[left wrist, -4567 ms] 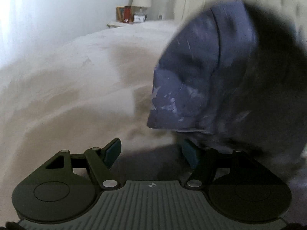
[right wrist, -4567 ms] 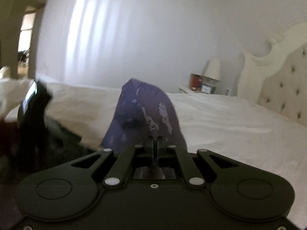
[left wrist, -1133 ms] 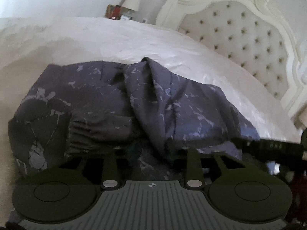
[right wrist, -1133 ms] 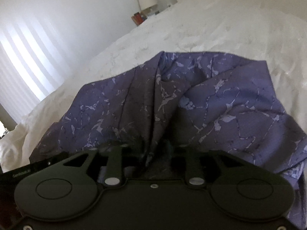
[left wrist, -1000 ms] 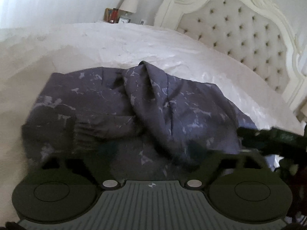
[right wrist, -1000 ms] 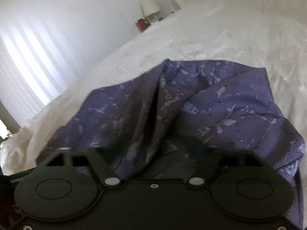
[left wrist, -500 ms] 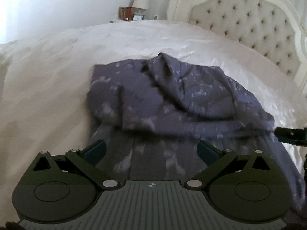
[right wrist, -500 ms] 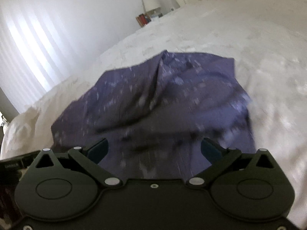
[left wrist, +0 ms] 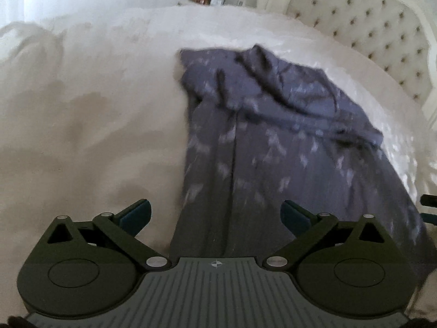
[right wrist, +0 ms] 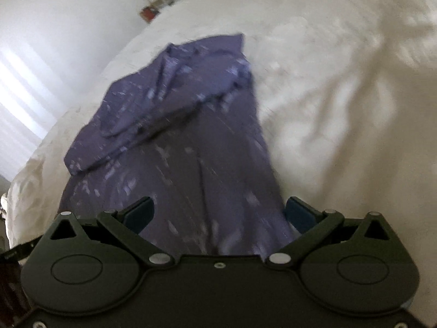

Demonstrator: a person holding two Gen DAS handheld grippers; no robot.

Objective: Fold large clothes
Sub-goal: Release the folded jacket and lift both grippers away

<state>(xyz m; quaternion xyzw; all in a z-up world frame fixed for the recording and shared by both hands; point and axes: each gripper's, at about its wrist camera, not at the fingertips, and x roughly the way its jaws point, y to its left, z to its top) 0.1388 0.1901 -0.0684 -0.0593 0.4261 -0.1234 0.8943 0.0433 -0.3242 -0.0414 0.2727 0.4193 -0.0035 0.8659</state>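
The left gripper (left wrist: 215,216) and right gripper (right wrist: 220,214) are held with jaws spread wide, nothing gripped. A purple patterned garment (left wrist: 262,147) is laid on the white bed (left wrist: 90,104), its far end folded over, before a tufted headboard (left wrist: 366,27).

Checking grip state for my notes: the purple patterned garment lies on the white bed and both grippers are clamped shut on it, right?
Not quite. The purple patterned garment does lie on the white bed, but the left gripper and right gripper are open, jaws spread apart, gripping nothing. Each wrist view shows it.
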